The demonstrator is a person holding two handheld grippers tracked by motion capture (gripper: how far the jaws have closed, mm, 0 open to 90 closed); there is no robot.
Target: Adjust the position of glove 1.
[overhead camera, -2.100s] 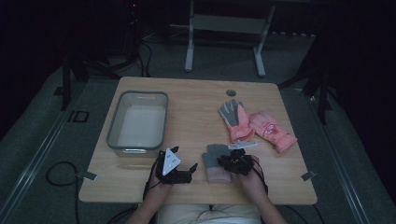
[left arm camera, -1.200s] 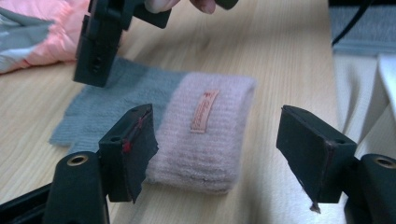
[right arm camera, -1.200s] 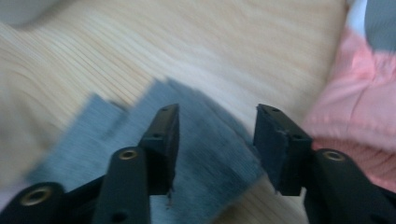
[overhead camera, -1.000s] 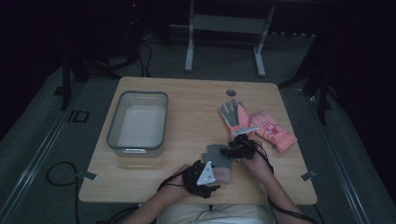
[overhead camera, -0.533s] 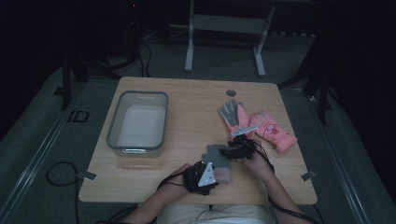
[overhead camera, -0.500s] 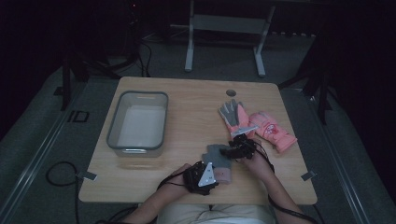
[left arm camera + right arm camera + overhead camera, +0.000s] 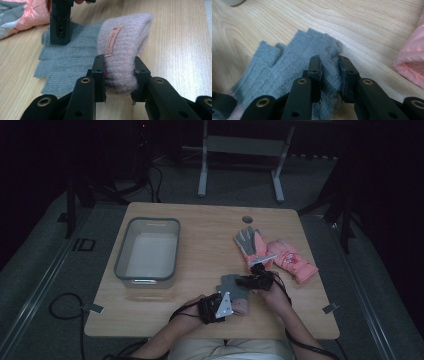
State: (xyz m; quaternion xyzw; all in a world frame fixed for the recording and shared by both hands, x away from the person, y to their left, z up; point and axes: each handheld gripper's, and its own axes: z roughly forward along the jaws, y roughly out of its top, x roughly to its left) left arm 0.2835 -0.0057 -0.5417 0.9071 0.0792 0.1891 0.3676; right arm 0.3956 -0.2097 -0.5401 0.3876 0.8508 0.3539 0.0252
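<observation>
Gripping near table's (image 7: 165, 317) front edge: left gripper (image 7: 119, 75) just closed on knit glove's (image 7: 125, 47) pink cuff, right gripper (image 7: 330, 75) on grey fingers; open wood beyond. High view adds bin (image 7: 147, 252), ski gloves (image 7: 280, 255).

Wooden table (image 7: 200, 227), five things lying on it.

I see a clear grey-rimmed bin (image 7: 148, 251) on the left half. Round hole (image 7: 247, 219) near the far edge. Two pink ski gloves (image 7: 272, 254) right of centre, side by side, one palm-up showing grey. Near my edge a grey knit glove (image 7: 231, 284) lies flat, its pink cuff (image 7: 125, 47) bunched up off the wood.
</observation>
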